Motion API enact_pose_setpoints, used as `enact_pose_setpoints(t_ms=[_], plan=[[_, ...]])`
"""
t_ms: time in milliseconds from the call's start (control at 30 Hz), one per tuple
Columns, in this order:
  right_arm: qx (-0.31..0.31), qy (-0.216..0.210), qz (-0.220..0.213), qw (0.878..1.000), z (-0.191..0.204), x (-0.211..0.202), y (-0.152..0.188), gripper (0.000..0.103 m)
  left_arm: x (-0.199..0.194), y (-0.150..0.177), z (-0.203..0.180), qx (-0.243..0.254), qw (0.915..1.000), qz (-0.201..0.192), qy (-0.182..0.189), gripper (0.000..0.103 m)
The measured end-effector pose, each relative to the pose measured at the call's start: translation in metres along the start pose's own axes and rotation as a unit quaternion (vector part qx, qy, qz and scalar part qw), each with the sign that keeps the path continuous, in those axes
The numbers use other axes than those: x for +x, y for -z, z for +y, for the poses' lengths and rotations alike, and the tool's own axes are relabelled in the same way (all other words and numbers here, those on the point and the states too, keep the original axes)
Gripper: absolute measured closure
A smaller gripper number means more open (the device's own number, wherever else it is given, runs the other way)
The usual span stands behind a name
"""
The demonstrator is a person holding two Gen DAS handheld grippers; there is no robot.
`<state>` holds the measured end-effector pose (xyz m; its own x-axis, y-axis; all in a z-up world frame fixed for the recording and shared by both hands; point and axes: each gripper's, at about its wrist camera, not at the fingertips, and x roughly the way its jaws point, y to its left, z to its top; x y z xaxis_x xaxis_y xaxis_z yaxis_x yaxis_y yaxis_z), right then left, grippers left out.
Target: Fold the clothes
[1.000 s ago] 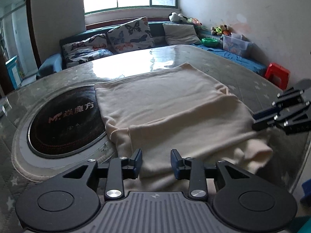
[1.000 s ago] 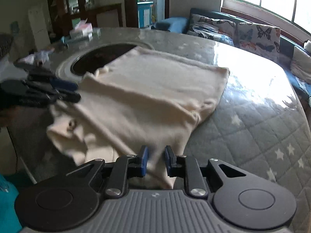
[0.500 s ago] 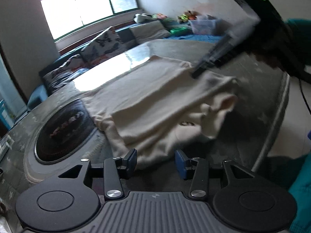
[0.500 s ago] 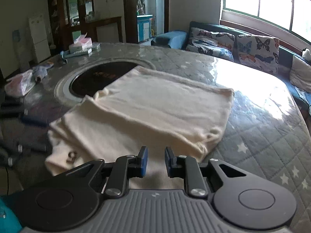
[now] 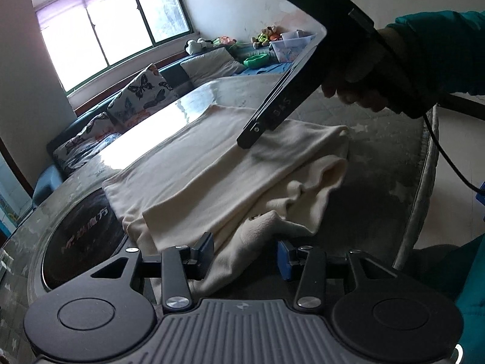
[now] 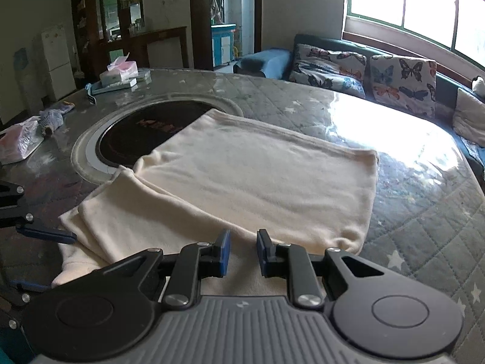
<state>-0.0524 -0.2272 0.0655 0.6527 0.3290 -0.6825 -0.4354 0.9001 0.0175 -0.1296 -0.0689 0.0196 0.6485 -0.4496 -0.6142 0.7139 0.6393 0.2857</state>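
Note:
A cream garment (image 5: 230, 166) lies partly folded on the round table, its near edge bunched with a sleeve end (image 5: 330, 176) sticking out. My left gripper (image 5: 245, 256) is open, jaws on either side of the garment's near corner without gripping it. In the right wrist view the garment (image 6: 257, 179) lies flat with a folded layer at the near left. My right gripper (image 6: 242, 253) is open just above the garment's near edge. The right gripper's body (image 5: 303, 69) hovers over the cloth in the left wrist view. A left fingertip (image 6: 45, 233) shows at the left edge.
A dark round inset (image 6: 145, 139) sits in the table (image 6: 424, 227) beside the garment. A tissue box (image 6: 121, 71) and plastic bags (image 6: 21, 142) lie at the far left. A sofa with butterfly cushions (image 6: 400, 75) runs behind the table. The table's edge (image 5: 424, 166) is close on the right.
The left gripper has swung round to the garment's near corner and closed in on it. The right gripper has risen over the cloth. The garment's lower part is now folded over.

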Motion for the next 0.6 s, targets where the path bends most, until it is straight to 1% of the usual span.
enact_pose_setpoints(t_ms=[100, 133, 167, 200, 233, 267, 333, 433, 467, 500, 600], plan=[[-0.005, -0.001, 0.01, 1.0, 0.0, 0.004, 0.001, 0.084, 0.002, -0.001, 0.001, 0.0, 1.0, -0.007, 0.003, 0.057], [-0.006, -0.002, 0.011, 1.0, 0.0, 0.004, 0.001, 0.084, 0.002, -0.001, 0.001, 0.0, 0.9999, -0.01, 0.006, 0.06], [-0.007, -0.003, 0.01, 1.0, 0.0, 0.002, 0.001, 0.084, 0.003, -0.002, 0.002, -0.001, 0.9999, -0.013, 0.008, 0.067], [-0.007, -0.005, 0.009, 1.0, 0.0, -0.001, 0.0, 0.084, 0.004, -0.002, 0.002, -0.002, 0.9998, -0.016, 0.011, 0.071], [-0.008, -0.006, 0.007, 1.0, 0.0, -0.005, 0.0, 0.084, 0.004, -0.003, 0.002, -0.006, 0.9997, -0.018, 0.016, 0.081], [-0.011, -0.006, 0.006, 1.0, 0.0, -0.01, 0.0, 0.084, 0.004, -0.005, 0.003, -0.011, 0.9995, -0.021, 0.019, 0.085], [-0.017, -0.005, 0.004, 1.0, -0.001, -0.02, 0.001, 0.084, 0.004, -0.008, 0.008, -0.031, 0.9989, -0.026, 0.023, 0.089], [-0.027, -0.002, 0.006, 1.0, -0.003, -0.036, 0.006, 0.082, 0.005, -0.014, 0.023, -0.069, 0.9967, -0.028, 0.032, 0.092], [-0.031, 0.0, 0.008, 0.999, -0.004, -0.043, 0.008, 0.077, 0.006, -0.016, 0.028, -0.081, 0.9957, -0.028, 0.033, 0.092], [-0.037, 0.002, 0.011, 0.999, -0.004, -0.05, 0.011, 0.074, 0.008, -0.018, 0.033, -0.091, 0.9949, -0.027, 0.033, 0.092], [-0.059, -0.002, 0.019, 0.998, -0.004, -0.069, 0.021, 0.073, 0.015, -0.024, 0.048, -0.121, 0.9918, -0.024, 0.034, 0.093]])
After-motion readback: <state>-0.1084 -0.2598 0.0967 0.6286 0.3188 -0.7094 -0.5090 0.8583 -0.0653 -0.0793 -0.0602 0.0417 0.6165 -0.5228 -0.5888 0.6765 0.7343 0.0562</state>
